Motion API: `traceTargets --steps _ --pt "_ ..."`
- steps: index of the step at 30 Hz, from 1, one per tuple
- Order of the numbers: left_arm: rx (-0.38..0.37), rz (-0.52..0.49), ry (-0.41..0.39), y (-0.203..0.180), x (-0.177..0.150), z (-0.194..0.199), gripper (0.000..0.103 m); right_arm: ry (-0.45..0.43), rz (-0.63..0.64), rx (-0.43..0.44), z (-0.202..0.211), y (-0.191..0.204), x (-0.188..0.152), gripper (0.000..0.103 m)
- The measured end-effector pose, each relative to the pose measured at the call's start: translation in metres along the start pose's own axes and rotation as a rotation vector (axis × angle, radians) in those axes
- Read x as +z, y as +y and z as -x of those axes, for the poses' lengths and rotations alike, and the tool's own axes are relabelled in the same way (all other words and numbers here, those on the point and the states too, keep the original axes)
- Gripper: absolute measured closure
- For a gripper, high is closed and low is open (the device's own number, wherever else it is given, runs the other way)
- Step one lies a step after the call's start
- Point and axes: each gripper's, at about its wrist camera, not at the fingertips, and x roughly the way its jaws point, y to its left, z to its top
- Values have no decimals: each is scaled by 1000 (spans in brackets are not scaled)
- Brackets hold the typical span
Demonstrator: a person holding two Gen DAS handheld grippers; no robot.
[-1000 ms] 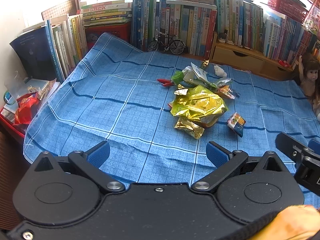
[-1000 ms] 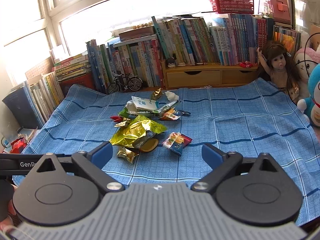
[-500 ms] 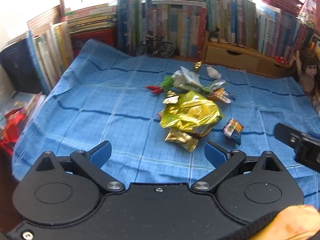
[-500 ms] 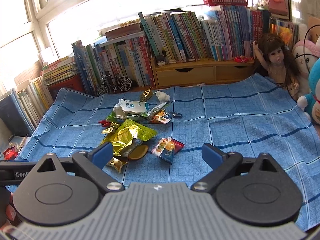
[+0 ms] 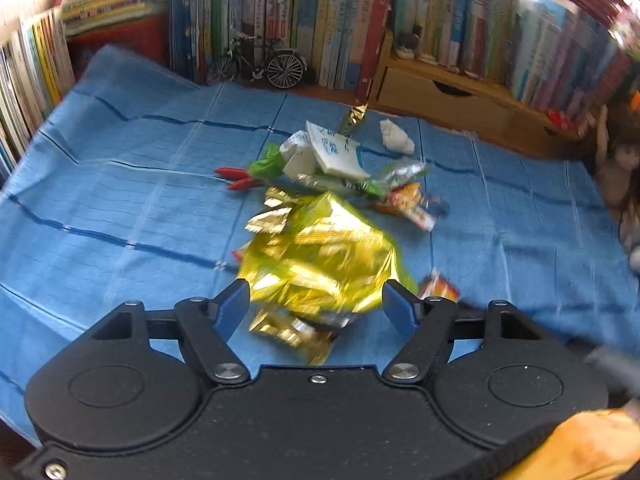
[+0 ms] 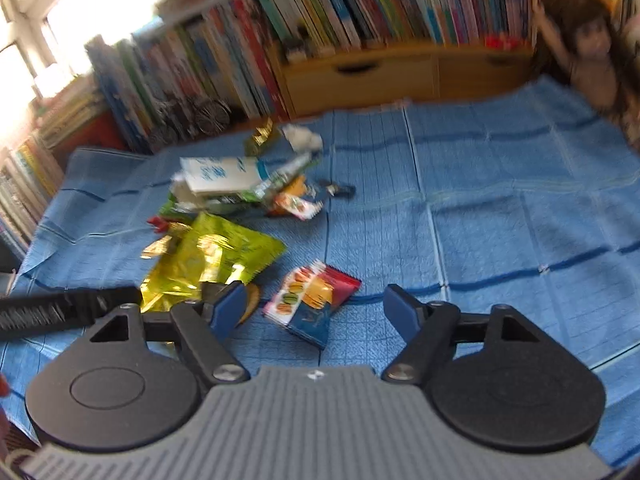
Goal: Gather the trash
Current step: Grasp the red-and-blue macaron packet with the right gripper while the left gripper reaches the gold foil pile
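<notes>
Honestly, my main worry is the gold foil bag (image 5: 320, 256): it's big, crumpled and springy, so I'd expect the pads to pinch one loose fold and the rest to flop or slide out. A smaller gold wrapper (image 5: 288, 330) lies right under its near edge, so a low pinch may drag both, or bunch up the blue checked cloth (image 5: 120, 208) instead. Both views are blurred, so I can't judge height above the cloth.

Left gripper (image 5: 316, 304): jaws spread wide, holding nothing. The foil bag sits between and just beyond the fingertips; I can't tell if a pad touches it.

Right gripper (image 6: 316, 306): also wide open and empty. The small red-and-blue snack packet (image 6: 314, 300) lies on the cloth between its fingers, apparently not touched. Its left finger sits just beside the foil bag's corner (image 6: 208, 260), and the left gripper's black finger crosses in from the left near it. The two tools are close; a clash or both grabbing the same bag seems possible.

Remaining trash sits farther back on the cloth: white-and-blue packet (image 6: 218, 174), green wrapper (image 5: 266, 164), orange snack packet (image 5: 408, 202), crumpled white tissue (image 5: 394, 140), small gold scrap (image 5: 352, 118). No bin is visible in either view.
</notes>
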Motion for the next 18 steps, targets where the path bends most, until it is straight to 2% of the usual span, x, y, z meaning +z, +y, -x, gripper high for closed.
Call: traceTargets --steps 3,11,13,16,18 --pt "-25 52 10 -3 15 -15 17 33 -31 6 -26 -6 0 19" --pt "55 71 94 -18 35 -67 14 93 -9 42 -68 -2 -3 21" --pt "72 72 117 -21 36 -80 14 103 1 61 -71 -1 -4 26" --pt "100 80 153 -24 36 -98 14 118 12 78 -72 -1 -7 45" --pt "109 80 178 -26 36 -109 13 126 14 87 -72 -2 -8 49"
